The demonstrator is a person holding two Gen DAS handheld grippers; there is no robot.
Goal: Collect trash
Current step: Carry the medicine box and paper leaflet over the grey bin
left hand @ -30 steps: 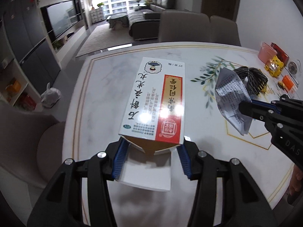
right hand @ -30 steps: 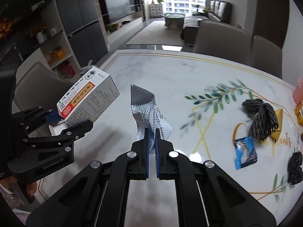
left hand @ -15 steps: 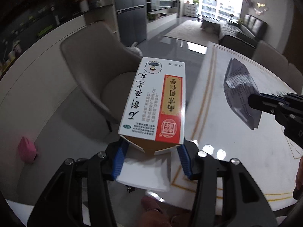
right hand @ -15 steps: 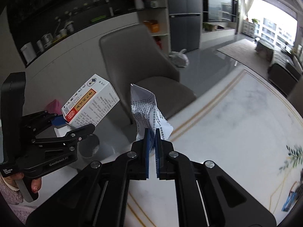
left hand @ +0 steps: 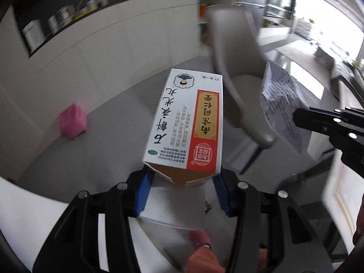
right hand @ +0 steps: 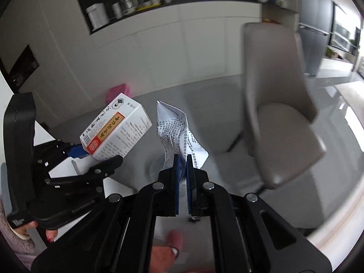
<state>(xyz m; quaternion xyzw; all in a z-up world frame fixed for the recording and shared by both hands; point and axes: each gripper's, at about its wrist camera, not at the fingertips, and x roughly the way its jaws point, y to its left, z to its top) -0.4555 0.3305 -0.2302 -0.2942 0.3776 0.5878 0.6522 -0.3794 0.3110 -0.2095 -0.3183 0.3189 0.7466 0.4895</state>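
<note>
Both claws have swung away from the marble worktop seen a second ago and now hang over grey floor, facing white cabinets and a grey dining chair; the trash is likely bound for a bin not yet in view. The left claw grips the open medicine box at half width. The right claw, closed narrow, pinches the crumpled printed leaflet.
</note>
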